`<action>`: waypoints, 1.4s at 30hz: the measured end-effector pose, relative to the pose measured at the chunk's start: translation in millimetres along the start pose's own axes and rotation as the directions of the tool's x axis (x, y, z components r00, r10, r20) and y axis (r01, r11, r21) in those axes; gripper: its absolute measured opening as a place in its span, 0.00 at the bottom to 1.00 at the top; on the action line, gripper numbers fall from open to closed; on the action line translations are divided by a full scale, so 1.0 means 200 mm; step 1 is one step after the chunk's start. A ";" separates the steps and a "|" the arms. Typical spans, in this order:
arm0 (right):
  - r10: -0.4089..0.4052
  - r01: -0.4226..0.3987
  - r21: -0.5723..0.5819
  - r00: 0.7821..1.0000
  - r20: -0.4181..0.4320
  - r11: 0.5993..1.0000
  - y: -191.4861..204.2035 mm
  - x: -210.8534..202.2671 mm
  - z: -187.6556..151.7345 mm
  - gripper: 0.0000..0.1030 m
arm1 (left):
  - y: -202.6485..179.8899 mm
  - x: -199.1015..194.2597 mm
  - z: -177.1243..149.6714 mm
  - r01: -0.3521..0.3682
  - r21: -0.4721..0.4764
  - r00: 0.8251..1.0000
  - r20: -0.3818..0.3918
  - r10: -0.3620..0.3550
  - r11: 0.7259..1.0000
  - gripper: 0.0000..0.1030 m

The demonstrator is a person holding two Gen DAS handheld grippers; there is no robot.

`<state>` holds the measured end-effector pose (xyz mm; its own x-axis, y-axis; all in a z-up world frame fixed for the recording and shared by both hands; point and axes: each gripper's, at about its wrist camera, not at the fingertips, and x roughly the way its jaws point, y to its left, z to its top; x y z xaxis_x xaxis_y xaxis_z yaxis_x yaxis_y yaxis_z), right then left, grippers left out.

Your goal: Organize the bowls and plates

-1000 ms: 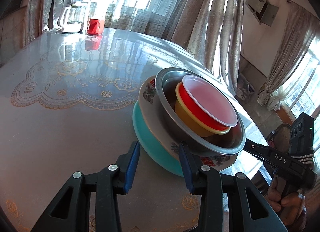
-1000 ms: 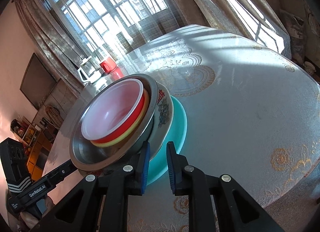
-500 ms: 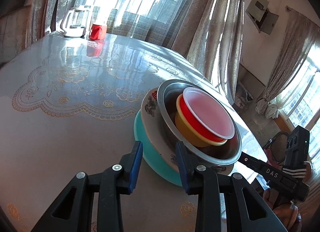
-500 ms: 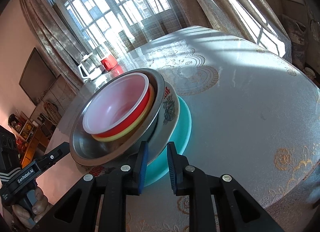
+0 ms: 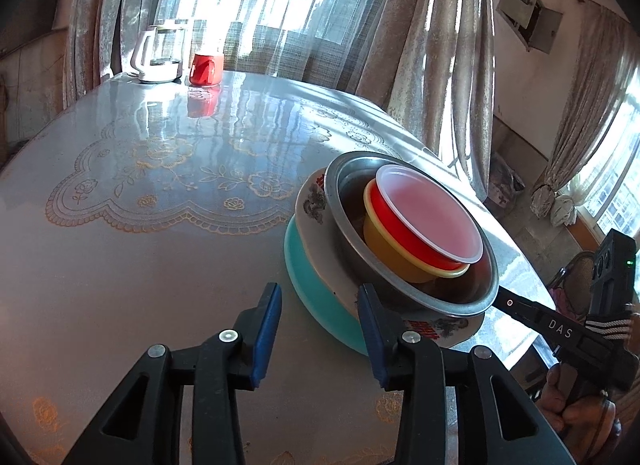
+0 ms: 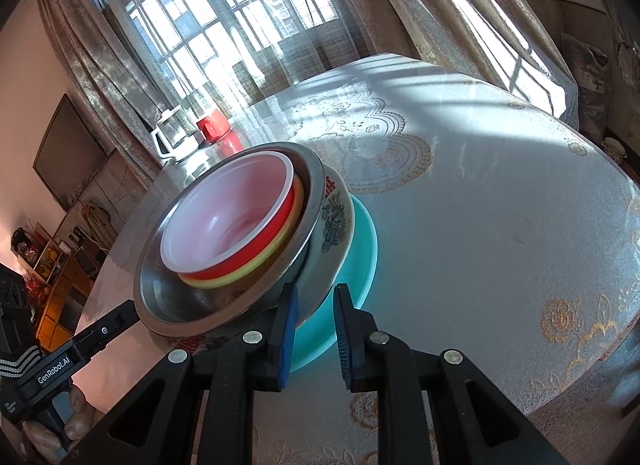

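Steel bowl [image 5: 412,265]: nested plastic bowls [image 5: 424,225] inside (on plates [image 5: 316,289]) | your left gripper [image 5: 320,329] opening, empty | right gripper [image 6: 314,331] narrow, pinching nothing

bowls [image 5: 424,225] nested on stacked plates [image 5: 312,285] near table [image 5: 140,257] edge.

Left gripper [image 5: 318,329]: black angular frame, blue pads [image 5: 267,329] at 6 o'clock, silver screws [image 5: 227,335] at the joints. White "GenRobot.AI" lettering [image 6: 53,368] at 8 o'clock in the right view.

Right gripper [image 6: 314,335]: same black frame, blue pads, silver screws. White "DAS" marking [image 5: 560,329] on one arm. Black-and-white striped band [image 5: 606,329] at 4 o'clock, green light [image 5: 629,263] on the black housing.
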<state>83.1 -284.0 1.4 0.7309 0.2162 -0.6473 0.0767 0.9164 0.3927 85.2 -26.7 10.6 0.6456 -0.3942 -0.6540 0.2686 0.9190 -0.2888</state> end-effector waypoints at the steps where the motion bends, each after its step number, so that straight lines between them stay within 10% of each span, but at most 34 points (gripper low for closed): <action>1: -0.007 0.007 0.000 1.000 0.001 1.000 0.00 0.00 0.00 0.19 | 0.00 0.00 0.00 -0.018 0.002 1.000 0.003 0.018 1.000 0.42; 27: -0.197 0.206 -0.030 0.963 0.186 0.978 0.11 -0.19 0.02 0.36 | 0.05 -0.13 -0.07 -0.272 0.030 0.960 0.084 0.269 0.962 0.67; 42: -0.220 0.256 -0.131 0.945 0.243 0.958 0.25 -0.24 -0.03 0.39 | -0.03 -0.21 -0.09 -0.307 0.082 0.944 0.156 0.292 0.948 0.86</action>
<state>47.7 -246.4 48.9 0.8385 -0.0789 -0.5392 0.1721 0.9772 0.1246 43.9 -15.5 28.3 0.7990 -0.1022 -0.5926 0.1152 0.9932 -0.0160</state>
